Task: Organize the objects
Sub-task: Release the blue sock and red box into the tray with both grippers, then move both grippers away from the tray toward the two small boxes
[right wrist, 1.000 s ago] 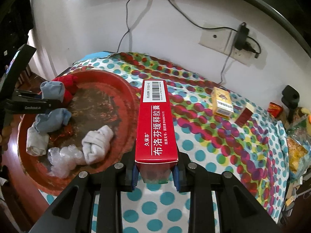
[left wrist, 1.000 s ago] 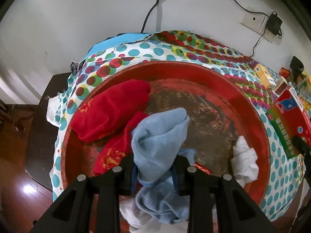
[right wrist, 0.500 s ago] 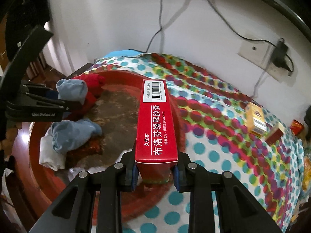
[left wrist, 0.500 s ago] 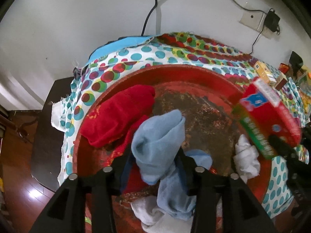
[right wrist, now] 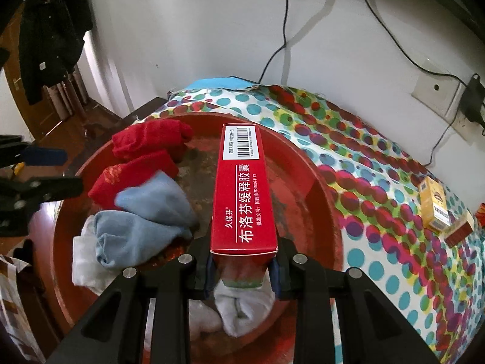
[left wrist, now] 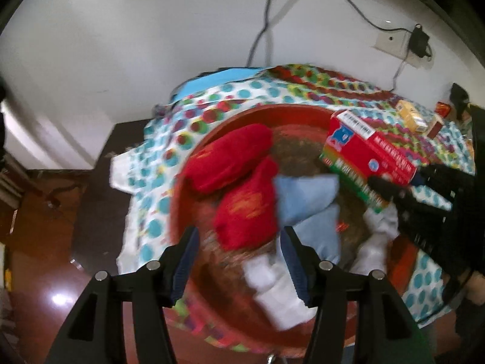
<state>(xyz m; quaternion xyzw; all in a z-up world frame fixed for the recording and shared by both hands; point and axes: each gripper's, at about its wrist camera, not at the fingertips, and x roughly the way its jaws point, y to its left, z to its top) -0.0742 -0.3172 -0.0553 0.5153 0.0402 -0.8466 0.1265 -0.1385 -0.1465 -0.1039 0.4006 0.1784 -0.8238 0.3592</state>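
A round red tray (right wrist: 327, 200) on the dotted tablecloth holds two red cloths (right wrist: 151, 139), two pale blue cloths (right wrist: 157, 203) and white socks (right wrist: 242, 306). My right gripper (right wrist: 242, 273) is shut on a long red medicine box (right wrist: 245, 194), which hangs over the tray. In the left wrist view that box (left wrist: 369, 154) comes in from the right. My left gripper (left wrist: 239, 248) hovers above the tray's near side. Its jaws are opening and nothing is pressed between them. A red cloth (left wrist: 245, 209) and a blue cloth (left wrist: 306, 194) lie below it.
A yellow box (right wrist: 433, 209) and a small dark red box (right wrist: 459, 230) lie on the tablecloth (right wrist: 363, 182) to the right. A wall socket with a charger (right wrist: 436, 97) and cables sits behind. A dark side table (left wrist: 100, 182) and wooden floor lie left of the table.
My left gripper has let go of the blue cloth, opened and pulled up and back; the cloth now lies in the tray. My right gripper has carried the red box left over the tray.
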